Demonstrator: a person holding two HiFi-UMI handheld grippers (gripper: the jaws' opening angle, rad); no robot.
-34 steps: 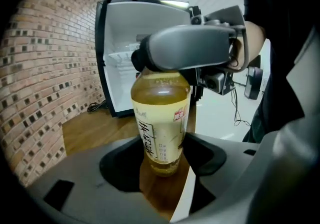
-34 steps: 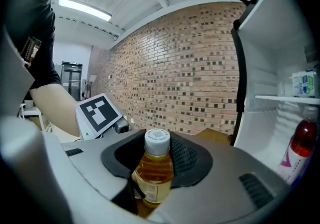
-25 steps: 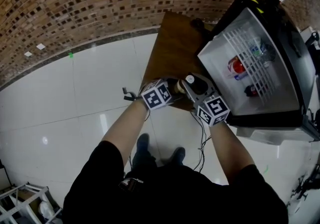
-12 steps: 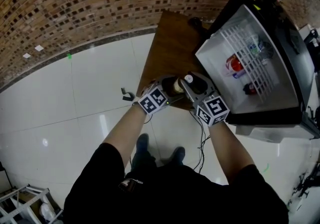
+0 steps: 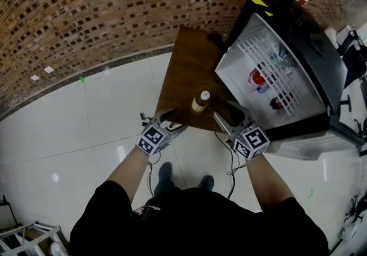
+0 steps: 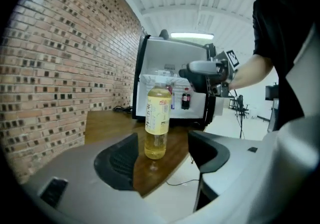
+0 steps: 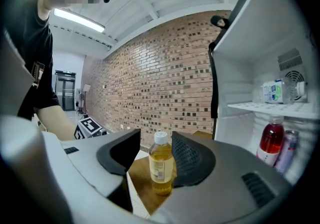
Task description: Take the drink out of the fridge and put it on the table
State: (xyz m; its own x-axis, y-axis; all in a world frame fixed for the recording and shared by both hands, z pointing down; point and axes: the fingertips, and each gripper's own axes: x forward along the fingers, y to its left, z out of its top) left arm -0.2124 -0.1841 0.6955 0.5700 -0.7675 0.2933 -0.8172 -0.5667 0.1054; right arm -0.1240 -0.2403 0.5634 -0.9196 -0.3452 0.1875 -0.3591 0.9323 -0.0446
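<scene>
The drink, a clear bottle of yellow tea [image 5: 200,101] with a white cap, stands upright on the wooden table [image 5: 182,60], close to the table's near edge and just in front of the mini fridge [image 5: 304,31]. Nothing is touching it.

The left gripper [image 5: 172,121] hangs by the near edge of the table with its jaws spread wide; they have just been opening. In the left gripper view the bottle [image 6: 157,118] lines up with the gap between the jaws but stands out beyond the pads, apart from them. The right gripper [image 5: 229,116] sits on the other side, between the bottle and the fridge, and its jaws have just been opening too. From its own view the bottle [image 7: 161,168] shows in the gap, again clear of both pads [image 7: 192,160], so neither tool is pinching anything.

From where I stand the job looks as good as done: the drink is out of the fridge and set down on the table, steady on its base, and both tools have let it go. The fridge stands open, its white shelf showing, with a red bottle [image 7: 271,140] and a can [image 7: 286,154] inside. All that seems left is to draw both grippers clear, and perhaps shut the fridge, though the task does not ask for that
</scene>
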